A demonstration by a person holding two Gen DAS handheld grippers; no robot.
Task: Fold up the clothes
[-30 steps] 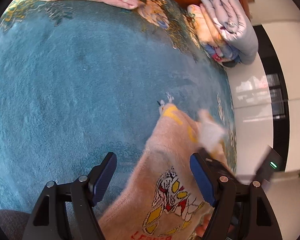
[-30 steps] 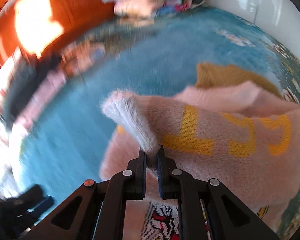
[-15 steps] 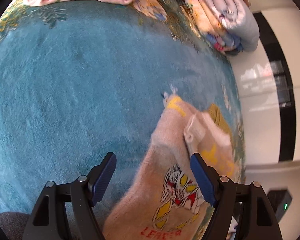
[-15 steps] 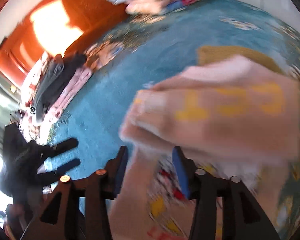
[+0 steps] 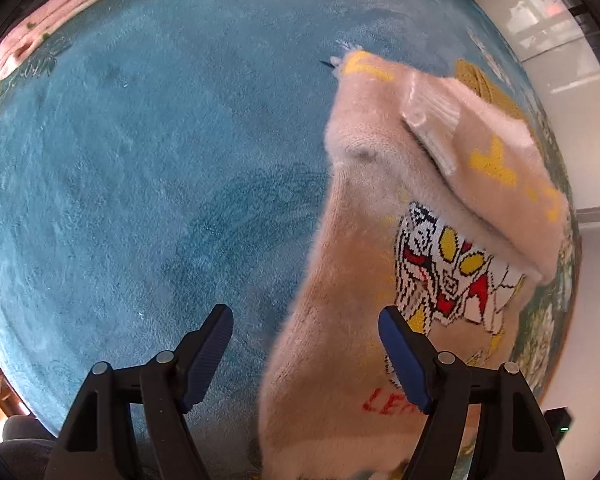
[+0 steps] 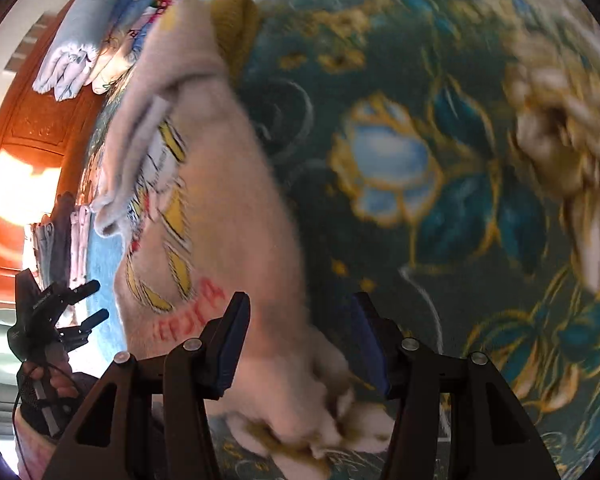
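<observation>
A fuzzy pink sweater with a cartoon print and yellow letters lies on the blue rug. One sleeve is folded across its chest. My left gripper is open and empty, hovering over the sweater's left edge near the hem. In the right wrist view the sweater stretches away from my right gripper, which is open over its hem edge, holding nothing. The left gripper shows there at far left.
Folded pink cloth lies at the rug's far left edge. A pile of folded bedding sits beyond the sweater by a wooden door. The rug's flowered border lies right of the sweater. White floor runs along the right.
My right gripper opened and let go of the sleeve cuff, which now lies folded over the chest. It then swung down to the hem. The left gripper stayed open and tilted lower.
</observation>
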